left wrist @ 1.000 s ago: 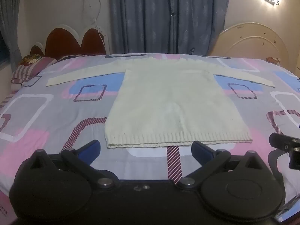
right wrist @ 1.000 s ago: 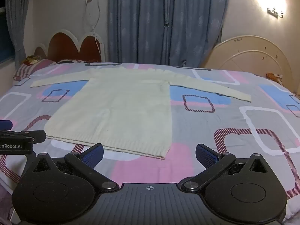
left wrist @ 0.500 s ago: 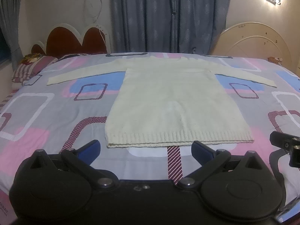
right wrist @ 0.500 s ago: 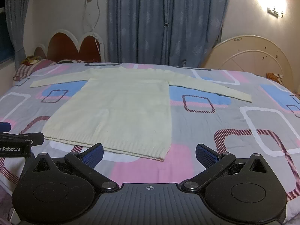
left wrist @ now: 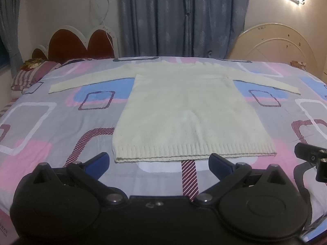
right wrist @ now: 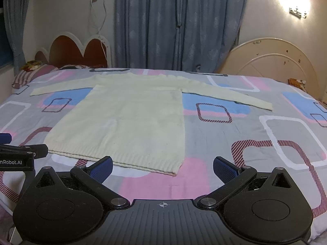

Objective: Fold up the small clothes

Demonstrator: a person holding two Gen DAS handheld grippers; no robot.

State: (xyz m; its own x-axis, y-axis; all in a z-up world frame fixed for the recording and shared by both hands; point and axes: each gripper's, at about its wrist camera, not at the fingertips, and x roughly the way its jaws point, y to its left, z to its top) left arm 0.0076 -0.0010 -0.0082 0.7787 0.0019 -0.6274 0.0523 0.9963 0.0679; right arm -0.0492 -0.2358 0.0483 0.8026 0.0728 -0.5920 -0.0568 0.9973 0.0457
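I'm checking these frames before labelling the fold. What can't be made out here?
- Sweater underside and neckline: it lies flat on the bed, and the far collar is foreshortened in both wrist views.
- Right gripper in the left wrist view: only a black part shows, cut by the right edge.
- Left gripper in the right wrist view: cut by the left edge.
- Person's hands: out of view behind the cameras.

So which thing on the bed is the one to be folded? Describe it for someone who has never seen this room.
Start at the bed with the pink, blue and grey patterned cover, in front of the blue curtains. Lying flat in its middle is a pale cream knitted sweater, sleeves spread out to both sides and ribbed hem nearest the open grippers. It is the only plain, unpatterned piece of cloth there.
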